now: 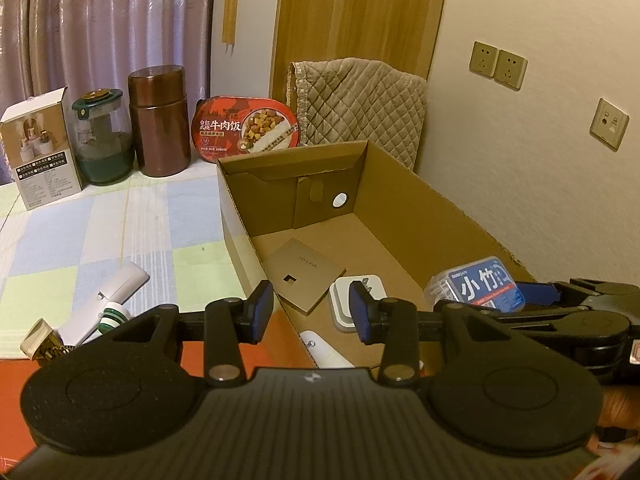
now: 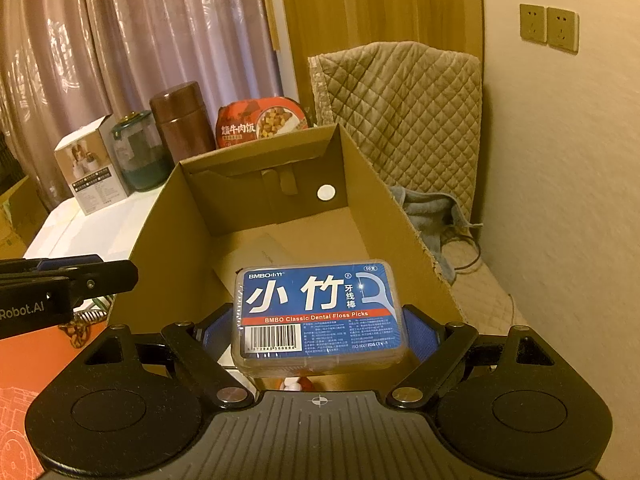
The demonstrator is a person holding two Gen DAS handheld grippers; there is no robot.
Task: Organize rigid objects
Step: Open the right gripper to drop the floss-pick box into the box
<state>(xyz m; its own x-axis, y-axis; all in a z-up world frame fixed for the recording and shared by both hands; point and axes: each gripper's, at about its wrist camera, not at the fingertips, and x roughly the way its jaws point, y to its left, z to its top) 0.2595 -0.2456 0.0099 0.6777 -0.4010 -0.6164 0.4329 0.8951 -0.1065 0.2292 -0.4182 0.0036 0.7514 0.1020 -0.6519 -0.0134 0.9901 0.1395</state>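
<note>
My right gripper [image 2: 318,338] is shut on a blue box of dental floss picks [image 2: 318,312], held flat over the near end of an open cardboard box [image 2: 256,148]. The left wrist view shows the same floss box [image 1: 484,288] at the right, above the cardboard box [image 1: 292,156]. Inside lie a tan wall plate [image 1: 304,276], a white plug adapter [image 1: 352,300] and a white tube-shaped item [image 1: 324,350]. My left gripper [image 1: 312,312] hovers over the box's near left corner, open, with nothing between its fingers. A white bottle [image 1: 116,292] lies on the checked cloth to the left.
At the back of the table stand a white carton [image 1: 40,148], a green-lidded glass jar [image 1: 104,136], a brown canister [image 1: 160,120] and a red meal box [image 1: 248,128]. A quilted cover [image 1: 360,100] drapes behind the box. The wall [image 1: 540,160] runs along the right.
</note>
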